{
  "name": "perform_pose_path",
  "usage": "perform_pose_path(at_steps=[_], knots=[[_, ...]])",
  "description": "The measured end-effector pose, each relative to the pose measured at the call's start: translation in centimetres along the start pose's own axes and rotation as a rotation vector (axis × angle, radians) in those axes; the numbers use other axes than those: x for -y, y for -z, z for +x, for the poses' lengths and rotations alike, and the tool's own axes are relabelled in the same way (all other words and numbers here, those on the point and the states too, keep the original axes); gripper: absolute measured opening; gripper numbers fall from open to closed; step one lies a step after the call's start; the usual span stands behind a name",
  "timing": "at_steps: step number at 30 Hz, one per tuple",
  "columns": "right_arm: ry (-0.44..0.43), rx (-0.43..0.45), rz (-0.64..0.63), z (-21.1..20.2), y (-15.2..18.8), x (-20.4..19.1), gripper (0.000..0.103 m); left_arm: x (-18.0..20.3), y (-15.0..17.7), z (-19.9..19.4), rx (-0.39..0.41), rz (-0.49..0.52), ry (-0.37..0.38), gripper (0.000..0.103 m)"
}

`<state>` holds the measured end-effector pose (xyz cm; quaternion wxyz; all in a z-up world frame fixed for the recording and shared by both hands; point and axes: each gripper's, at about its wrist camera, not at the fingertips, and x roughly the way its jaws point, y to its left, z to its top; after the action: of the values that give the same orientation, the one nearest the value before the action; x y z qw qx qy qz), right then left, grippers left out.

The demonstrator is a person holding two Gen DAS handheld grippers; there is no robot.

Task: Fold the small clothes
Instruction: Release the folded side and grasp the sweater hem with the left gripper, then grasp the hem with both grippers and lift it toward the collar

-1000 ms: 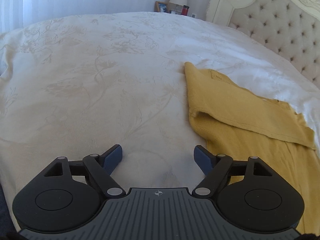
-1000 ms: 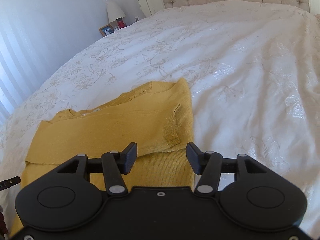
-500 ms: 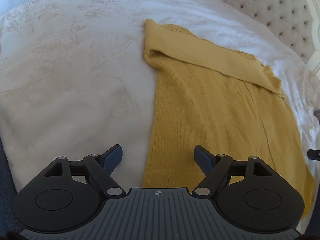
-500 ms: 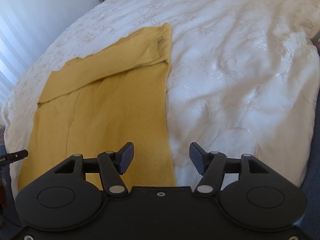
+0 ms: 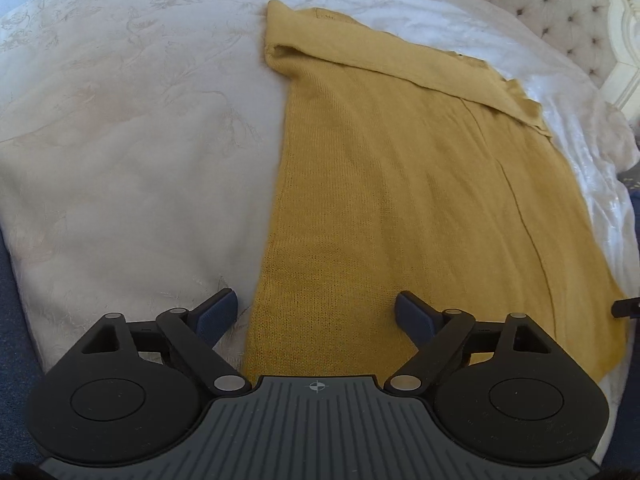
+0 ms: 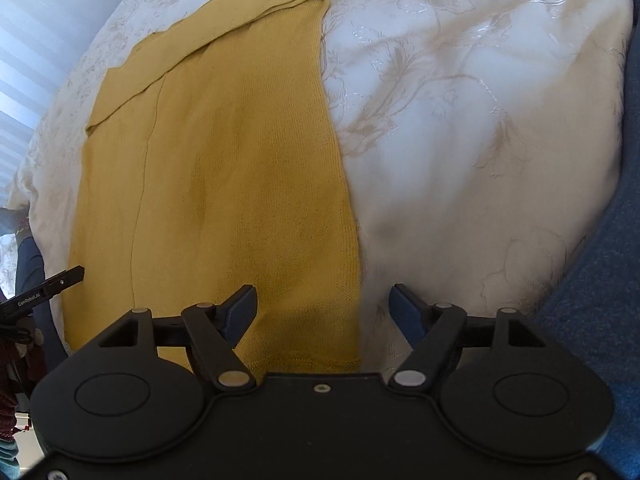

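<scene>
A mustard yellow knit garment [image 5: 400, 184] lies flat on the white bed, its far end folded over in a band [image 5: 384, 60]. My left gripper [image 5: 316, 312] is open and empty, above the garment's near left corner, straddling its left edge. In the right wrist view the garment [image 6: 224, 168] lies the same way. My right gripper [image 6: 322, 308] is open and empty, above the near right corner, straddling the right edge. A tip of the other gripper shows at the right edge of the left view [image 5: 626, 308] and the left edge of the right view [image 6: 44, 288].
The white floral bedspread [image 5: 120, 152] covers the bed on both sides of the garment [image 6: 480, 120]. A tufted headboard [image 5: 560, 4] stands at the far right of the left view. Blue floor [image 6: 600, 280] lies beyond the bed's near edge.
Both grippers have pulled back from the garment's far folded end to its near hem. Both stayed open and empty. The garment has not moved.
</scene>
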<state>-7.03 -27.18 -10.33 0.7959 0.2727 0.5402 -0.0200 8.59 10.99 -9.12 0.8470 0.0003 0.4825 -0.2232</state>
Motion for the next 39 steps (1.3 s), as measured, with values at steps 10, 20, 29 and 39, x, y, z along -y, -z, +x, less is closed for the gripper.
perform_pose_path(at_steps=[10, 20, 29, 39], knots=[[-0.01, -0.035, -0.058, 1.1, 0.1, -1.0, 0.099, 0.8, 0.2, 0.9, -0.006, 0.023, -0.011, 0.1], [-0.028, -0.017, -0.056, 0.6, 0.2, -1.1, 0.095, -1.0, 0.8, -2.5, 0.088, -0.162, -0.018, 0.007], [-0.017, -0.003, -0.064, 0.4, 0.3, -1.4, 0.087, -0.7, 1.4, -4.8, 0.144, -0.165, -0.096, 0.004], [0.012, 0.05, -0.108, -1.7, 1.1, -2.0, 0.015, -1.5, 1.5, -3.8, 0.066, -0.177, -0.083, 0.007]])
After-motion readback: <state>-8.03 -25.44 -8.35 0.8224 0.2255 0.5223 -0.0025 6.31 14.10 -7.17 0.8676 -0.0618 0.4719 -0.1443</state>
